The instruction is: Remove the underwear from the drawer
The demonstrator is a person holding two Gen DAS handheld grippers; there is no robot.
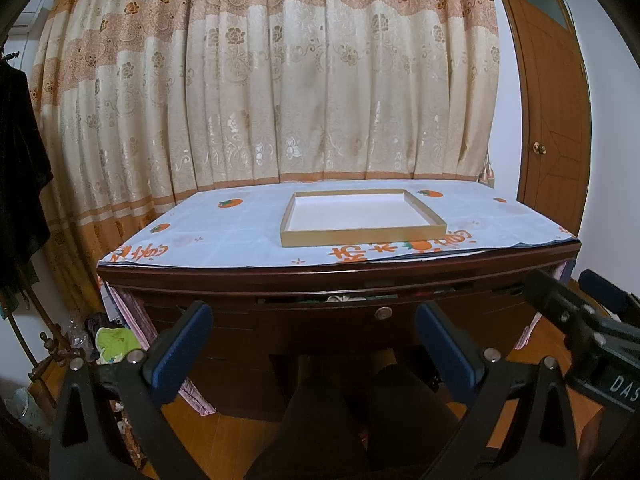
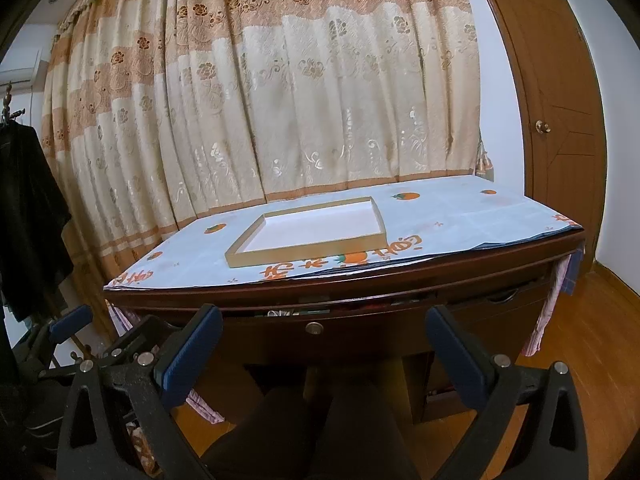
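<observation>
A dark wooden desk holds a centre drawer [image 1: 340, 320] [image 2: 320, 336] with a round metal knob [image 1: 383, 313] [image 2: 314, 327]. The drawer stands slightly ajar, and a strip of bunched cloth [image 1: 340, 299] [image 2: 282, 313] shows in the gap; what the pieces are cannot be told. My left gripper [image 1: 314, 334] is open, short of the drawer front, nothing between its blue pads. My right gripper [image 2: 324, 338] is open too, level with the knob and apart from it. The right gripper [image 1: 580, 312] shows at the right edge of the left wrist view.
A shallow cardboard tray [image 1: 362, 236] [image 2: 304, 254] with a white bottom sits on the desk's printed cloth [image 1: 224, 232]. Curtains hang behind, a wooden door [image 1: 552, 120] at right. A person's dark-clad legs [image 1: 360, 420] are under the desk. Dark clothes [image 2: 28, 220] hang left; clutter lies on the floor.
</observation>
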